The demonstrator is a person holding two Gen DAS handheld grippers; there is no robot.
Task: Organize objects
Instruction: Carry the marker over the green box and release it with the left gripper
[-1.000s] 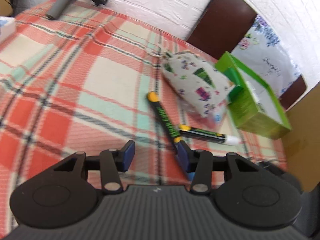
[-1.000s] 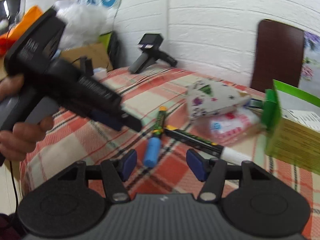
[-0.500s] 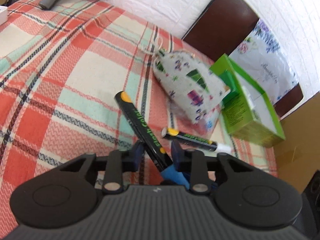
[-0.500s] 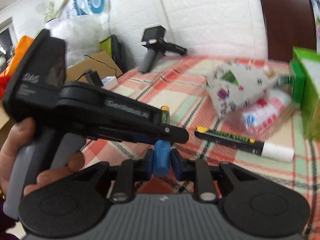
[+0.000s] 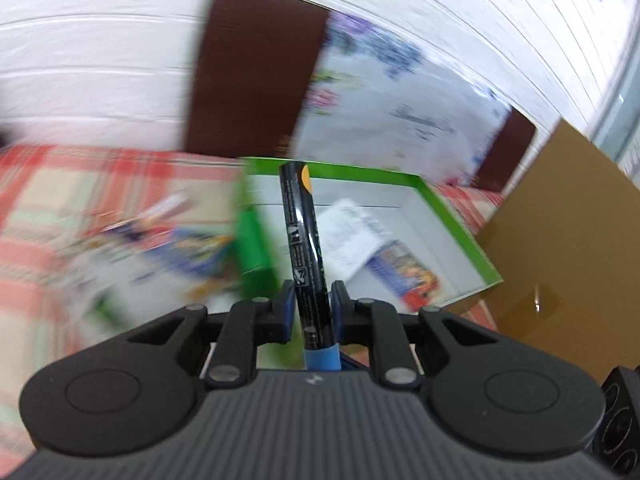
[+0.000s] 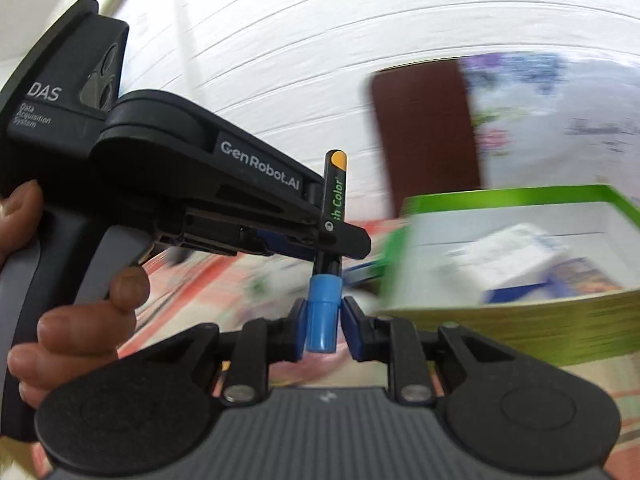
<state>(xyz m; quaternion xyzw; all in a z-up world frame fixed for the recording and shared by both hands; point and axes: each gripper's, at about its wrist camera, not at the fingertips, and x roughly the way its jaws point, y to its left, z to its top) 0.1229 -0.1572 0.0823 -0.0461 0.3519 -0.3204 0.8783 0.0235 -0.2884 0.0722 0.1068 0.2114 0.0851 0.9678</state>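
The left gripper (image 5: 311,312) was clamped on the black barrel of a marker (image 5: 303,240), with the marker held nearly upright and its orange-tipped end uppermost. The right gripper (image 6: 320,326) was closed on the marker's blue cap (image 6: 321,312) at the lower end, so the marker was held by both grippers at once, clear of the table. In the right wrist view the left gripper's body was seen gripped by a hand (image 6: 76,320), with fingers wrapped round its handle. Behind the marker an open green box (image 5: 456,220) was seen on the plaid tablecloth (image 5: 48,208), with papers lying inside it. A blurred patterned pouch (image 5: 172,252) lay left of the box. A dark chair back (image 5: 248,76) and a white brick wall (image 5: 100,40) were seen beyond.
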